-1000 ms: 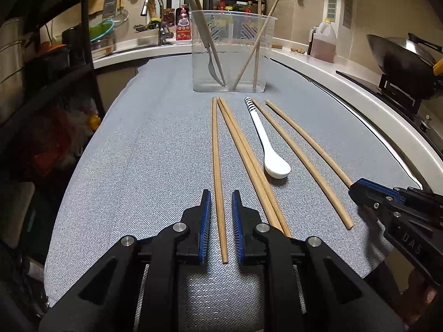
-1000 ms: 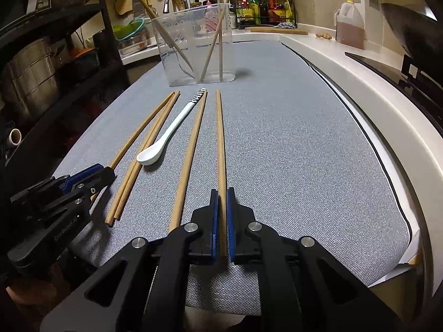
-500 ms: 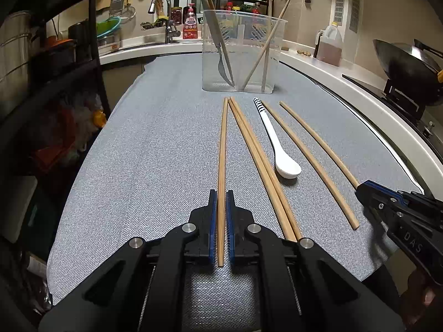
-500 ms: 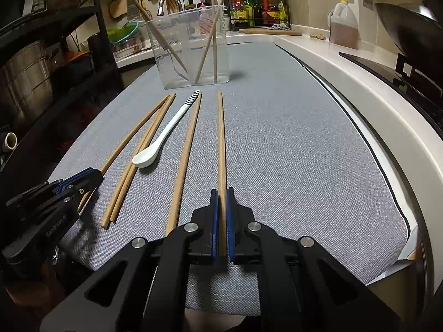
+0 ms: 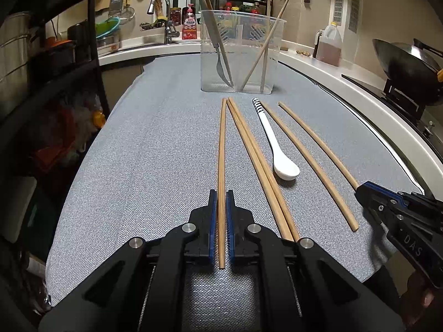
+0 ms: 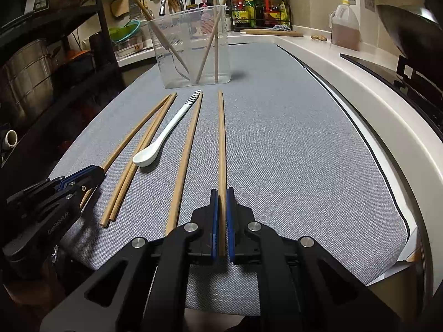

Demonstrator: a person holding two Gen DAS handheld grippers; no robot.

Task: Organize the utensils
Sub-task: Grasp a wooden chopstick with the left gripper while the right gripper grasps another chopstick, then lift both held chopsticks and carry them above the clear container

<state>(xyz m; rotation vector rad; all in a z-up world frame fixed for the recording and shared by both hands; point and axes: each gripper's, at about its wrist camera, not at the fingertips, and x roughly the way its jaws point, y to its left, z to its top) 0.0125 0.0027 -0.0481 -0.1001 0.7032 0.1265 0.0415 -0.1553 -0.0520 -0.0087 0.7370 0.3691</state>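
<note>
Wooden chopsticks are clamped by their near ends, one (image 5: 221, 166) in the left gripper (image 5: 221, 202), one (image 6: 222, 149) in the right gripper (image 6: 222, 202), flat on the grey worktop (image 5: 155, 149), apparently for the clear tub (image 5: 241, 52).

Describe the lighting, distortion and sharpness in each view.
Left wrist view: dim warm light, fisheye bends the counter edge, chopsticks sharp. Right wrist view: same bend, dark shelving at left, glare on the clear container.
</note>
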